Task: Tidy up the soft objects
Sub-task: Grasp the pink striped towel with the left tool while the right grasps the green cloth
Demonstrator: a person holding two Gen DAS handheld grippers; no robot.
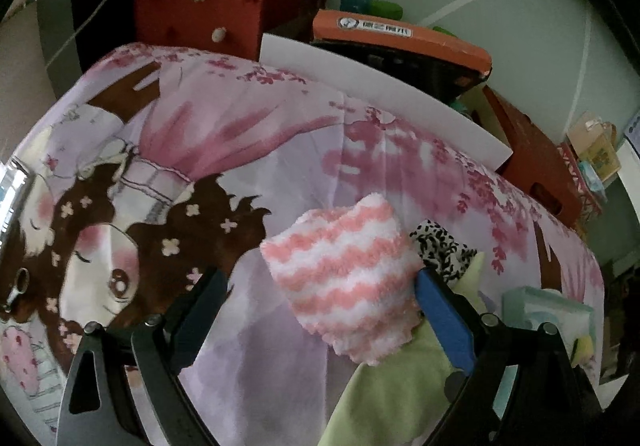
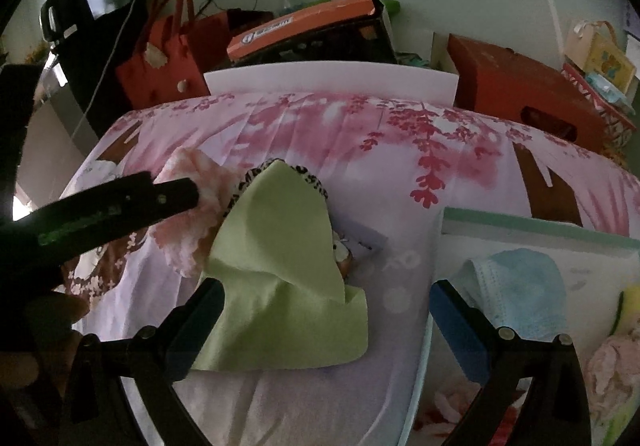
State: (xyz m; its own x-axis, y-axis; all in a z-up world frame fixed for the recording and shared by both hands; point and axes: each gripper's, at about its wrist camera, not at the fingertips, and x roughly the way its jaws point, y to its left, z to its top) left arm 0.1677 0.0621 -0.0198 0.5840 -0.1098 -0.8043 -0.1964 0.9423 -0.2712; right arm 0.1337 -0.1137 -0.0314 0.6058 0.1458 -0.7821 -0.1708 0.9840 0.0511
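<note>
A fluffy pink-and-white striped cloth [image 1: 344, 278] lies bunched on the pink cartoon-print sheet [image 1: 248, 134]. My left gripper [image 1: 320, 280] is open around it, and its right blue pad touches the cloth's edge. A black-and-white spotted cloth [image 1: 440, 246] and a light green cloth [image 1: 392, 386] lie just right of it. In the right wrist view, my right gripper [image 2: 328, 286] is open with the green cloth [image 2: 280, 278] lying between its fingers, over the spotted cloth [image 2: 312, 178]. The left gripper's dark finger [image 2: 172, 198] rests by the pink cloth [image 2: 188, 242].
A clear bin [image 2: 520, 222] at the right holds a blue face mask [image 2: 520, 286], a yellow sponge [image 2: 630, 306] and a pale pink cloth [image 2: 612, 366]. Behind the sheet stand a white board [image 2: 328, 82], a red bag [image 2: 160, 66], an orange box [image 2: 304, 26] and a red box [image 2: 520, 86].
</note>
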